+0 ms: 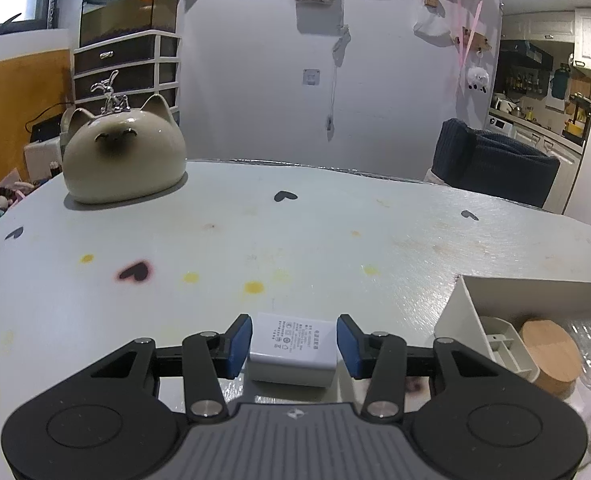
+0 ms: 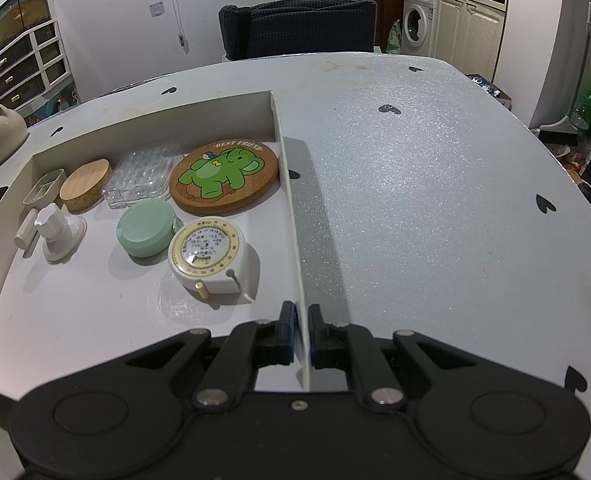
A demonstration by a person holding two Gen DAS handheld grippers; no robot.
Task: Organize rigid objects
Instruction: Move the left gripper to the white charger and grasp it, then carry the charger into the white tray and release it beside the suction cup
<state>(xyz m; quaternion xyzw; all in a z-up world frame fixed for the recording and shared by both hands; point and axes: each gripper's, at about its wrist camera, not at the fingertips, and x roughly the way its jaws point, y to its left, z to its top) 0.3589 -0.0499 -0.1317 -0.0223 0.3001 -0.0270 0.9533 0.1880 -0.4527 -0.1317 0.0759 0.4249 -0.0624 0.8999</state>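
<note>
A white power adapter [image 1: 293,350] lies on the table between the blue pads of my left gripper [image 1: 294,346]. The jaws are open, with a small gap on each side of it. My right gripper [image 2: 302,334] is shut on the right wall of a white tray [image 2: 291,208]. The tray holds a cork elephant coaster [image 2: 224,176], a white tape measure [image 2: 208,254], a green round box [image 2: 147,231], a clear plastic case [image 2: 143,176], a wooden lid [image 2: 85,188] and a white knob [image 2: 57,232]. The tray's corner [image 1: 461,300] shows at right in the left wrist view.
A cream cat-shaped ceramic jar [image 1: 123,156] stands at the table's far left. A dark chair [image 2: 299,28] stands behind the table's far edge. The tabletop [image 2: 435,200] right of the tray is grey with black hearts.
</note>
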